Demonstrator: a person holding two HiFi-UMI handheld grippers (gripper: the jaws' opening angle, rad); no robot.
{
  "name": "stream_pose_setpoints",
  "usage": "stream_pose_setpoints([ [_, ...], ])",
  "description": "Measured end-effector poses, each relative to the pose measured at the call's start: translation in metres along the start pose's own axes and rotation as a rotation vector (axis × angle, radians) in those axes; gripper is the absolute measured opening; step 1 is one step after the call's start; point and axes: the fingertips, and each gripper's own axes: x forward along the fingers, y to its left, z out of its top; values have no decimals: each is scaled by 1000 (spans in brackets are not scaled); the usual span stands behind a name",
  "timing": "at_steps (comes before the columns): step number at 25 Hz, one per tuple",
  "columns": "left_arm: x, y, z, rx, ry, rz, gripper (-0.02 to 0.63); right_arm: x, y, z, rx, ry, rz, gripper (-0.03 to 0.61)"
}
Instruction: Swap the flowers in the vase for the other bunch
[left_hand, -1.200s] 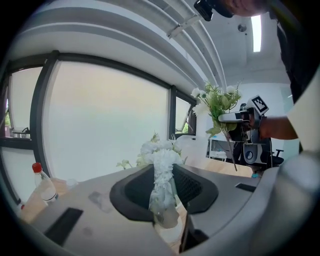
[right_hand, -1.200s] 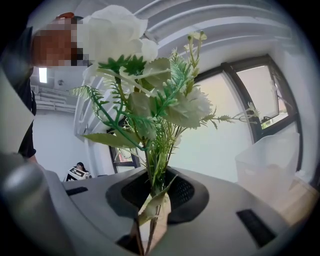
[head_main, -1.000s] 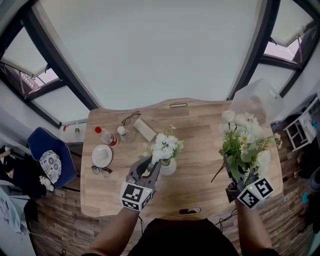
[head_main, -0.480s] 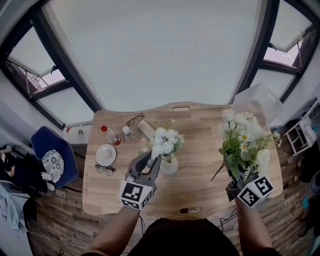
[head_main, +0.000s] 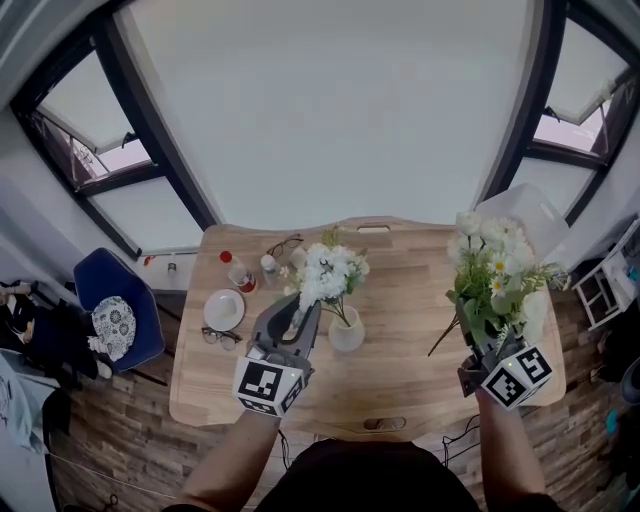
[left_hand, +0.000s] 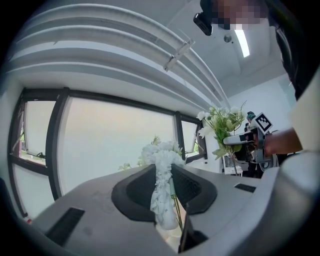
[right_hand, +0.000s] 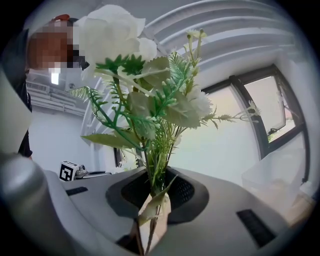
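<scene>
Vase (head_main: 347, 331): small, round-bellied, glossy white, on pale wood-grain table (head_main: 400, 390).
Left gripper (head_main: 299, 316): jaws narrow, clamped on ruffled white bunch (head_main: 326, 275), held just above and left of vase. Thin green stems trail down toward vase mouth.
Right gripper (head_main: 478, 338): jaws narrow, pinching stems of mixed bouquet (head_main: 495, 272), well right of vase. Bouquet: smooth white roses, daisies, feathery fern-like greenery.
Round white plate (head_main: 224, 309) and wire-framed glasses (head_main: 221, 338) left of vase.
</scene>
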Motion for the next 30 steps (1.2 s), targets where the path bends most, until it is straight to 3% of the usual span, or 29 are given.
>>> stream_pose_setpoints([
  [12,-26,9,46,39,-89,72,84,8,14,15,-16,-44,59,87],
  [19,-45,-9,80,70,-140,112,84,6,13,19,-16,-46,117,87],
  [30,-86,47,69,58,-98,198,84,76,60,11,-15,-13,221,87],
])
